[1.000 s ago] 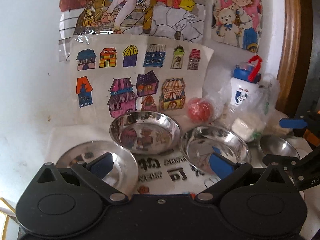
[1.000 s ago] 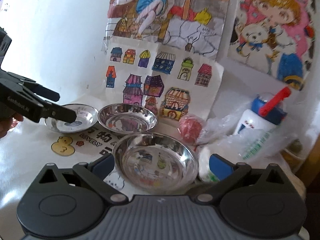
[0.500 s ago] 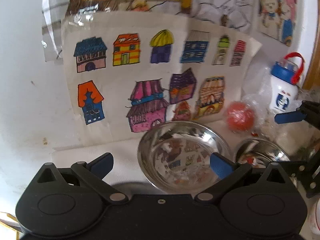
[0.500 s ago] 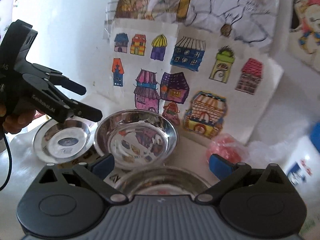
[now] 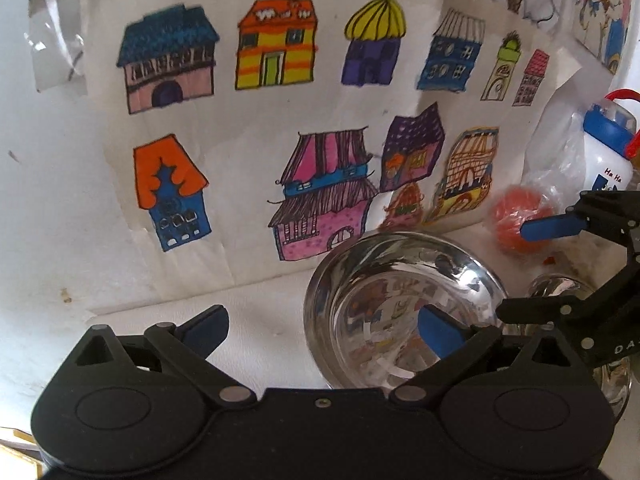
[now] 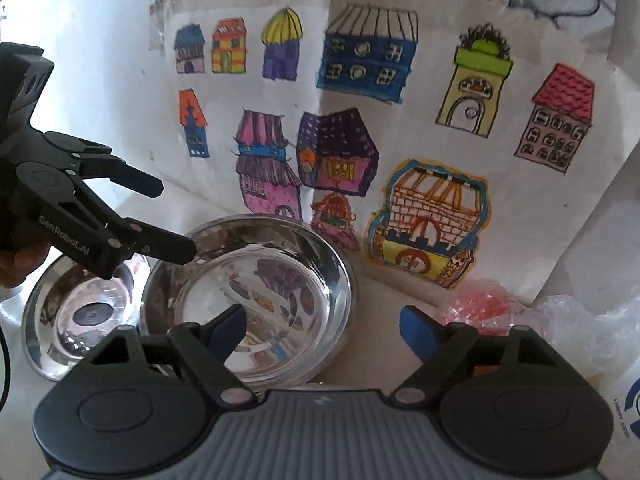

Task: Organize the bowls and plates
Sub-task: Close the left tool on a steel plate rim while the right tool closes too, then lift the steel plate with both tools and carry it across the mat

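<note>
I'm lining up on the deep steel bowl (image 6: 248, 300) on the counter (image 5: 248, 320) by the house drawing. Both my left gripper (image 5: 324, 324) and right gripper (image 6: 320, 326) are spread wide, holding nothing. Next, I'd pinch its rim, probably to nest it; the flat plate (image 6: 80, 316) sits just beside it.

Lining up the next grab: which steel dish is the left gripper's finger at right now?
The deep steel bowl below the house drawings: the left gripper has its lower fingertip at its left rim. The shallower plate lies beside it, untouched.
</note>
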Demonstrator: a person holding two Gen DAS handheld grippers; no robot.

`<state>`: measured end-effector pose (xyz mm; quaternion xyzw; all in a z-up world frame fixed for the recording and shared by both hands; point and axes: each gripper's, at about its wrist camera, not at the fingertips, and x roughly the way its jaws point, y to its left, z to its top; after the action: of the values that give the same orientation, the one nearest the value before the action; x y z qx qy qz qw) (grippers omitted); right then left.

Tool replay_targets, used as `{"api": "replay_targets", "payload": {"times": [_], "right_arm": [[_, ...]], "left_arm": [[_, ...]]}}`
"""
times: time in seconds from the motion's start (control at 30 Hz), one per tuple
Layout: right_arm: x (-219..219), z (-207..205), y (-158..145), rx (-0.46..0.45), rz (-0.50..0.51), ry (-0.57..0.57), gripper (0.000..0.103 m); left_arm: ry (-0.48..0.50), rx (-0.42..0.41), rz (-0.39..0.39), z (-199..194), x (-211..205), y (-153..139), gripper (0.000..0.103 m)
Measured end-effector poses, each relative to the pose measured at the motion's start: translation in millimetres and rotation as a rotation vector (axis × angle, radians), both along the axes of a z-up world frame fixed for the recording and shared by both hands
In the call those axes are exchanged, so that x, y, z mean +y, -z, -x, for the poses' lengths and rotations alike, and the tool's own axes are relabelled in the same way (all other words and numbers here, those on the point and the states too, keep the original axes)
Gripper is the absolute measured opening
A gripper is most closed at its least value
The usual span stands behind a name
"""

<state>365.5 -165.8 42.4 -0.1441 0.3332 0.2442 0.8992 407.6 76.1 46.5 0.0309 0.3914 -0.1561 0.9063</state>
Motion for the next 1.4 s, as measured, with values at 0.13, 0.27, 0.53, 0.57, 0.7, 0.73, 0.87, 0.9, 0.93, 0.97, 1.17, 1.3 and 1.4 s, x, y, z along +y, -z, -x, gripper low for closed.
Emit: {"api": "replay_targets", "payload": {"times": [0.13, 0.27, 0.53, 0.57, 0.7, 0.73, 0.87, 0.9, 0.93, 0.97, 1.17, 1.3, 1.4], "right_arm": [[3.6, -12.3, 6.3, 0.036, 0.022, 0.018, 0.080], [6.1, -19.4, 11.7, 0.052, 0.033, 0.023, 0.073], [5.5, -31.6, 20.5, 0.082, 0.032, 0.052, 0.057], [4.1, -33.1, 21.7, 0.088, 0.030, 0.056, 0.053], [-1.4, -36.5, 26.2, 0.114, 0.014, 0.063, 0.039], [-2.3, -37.8, 27.4, 0.122, 0.005, 0.065, 0.034], [-4.9, -38.9, 31.9, 0.140, -0.013, 0.066, 0.026], [-5.1, -39.6, 32.8, 0.145, -0.016, 0.068, 0.021], [-4.1, -35.6, 30.2, 0.148, -0.017, 0.073, 0.020], [-4.7, -36.2, 30.6, 0.147, -0.022, 0.076, 0.019], [-4.8, -35.4, 33.1, 0.168, -0.080, 0.127, 0.016], [-9.5, -35.5, 29.9, 0.182, -0.123, 0.155, 0.014], [-11.2, -33.4, 27.4, 0.179, -0.145, 0.161, 0.013]], "left_arm": [[0.007, 0.027, -0.002, -5.5, 1.2, 6.1, 0.094], [0.013, 0.060, 0.012, -9.0, 2.3, 10.3, 0.085], [0.002, 0.119, 0.058, -17.3, 8.4, 16.3, 0.063], [-0.001, 0.130, 0.060, -18.5, 8.5, 17.5, 0.060], [-0.011, 0.170, 0.083, -21.1, 9.8, 22.1, 0.044], [-0.011, 0.176, 0.085, -21.3, 9.5, 22.7, 0.041], [-0.020, 0.206, 0.091, -22.3, 8.8, 24.8, 0.029], [-0.023, 0.215, 0.097, -23.0, 8.7, 25.8, 0.022], [-0.029, 0.224, 0.098, -23.8, 8.6, 26.6, 0.019], [-0.036, 0.224, 0.097, -23.9, 9.0, 26.7, 0.017], [-0.094, 0.245, 0.134, -24.6, 14.1, 27.1, 0.009], [-0.148, 0.243, 0.143, -23.5, 13.6, 22.8, 0.007], [-0.192, 0.244, 0.168, -24.0, 18.7, 17.4, 0.007]]}}
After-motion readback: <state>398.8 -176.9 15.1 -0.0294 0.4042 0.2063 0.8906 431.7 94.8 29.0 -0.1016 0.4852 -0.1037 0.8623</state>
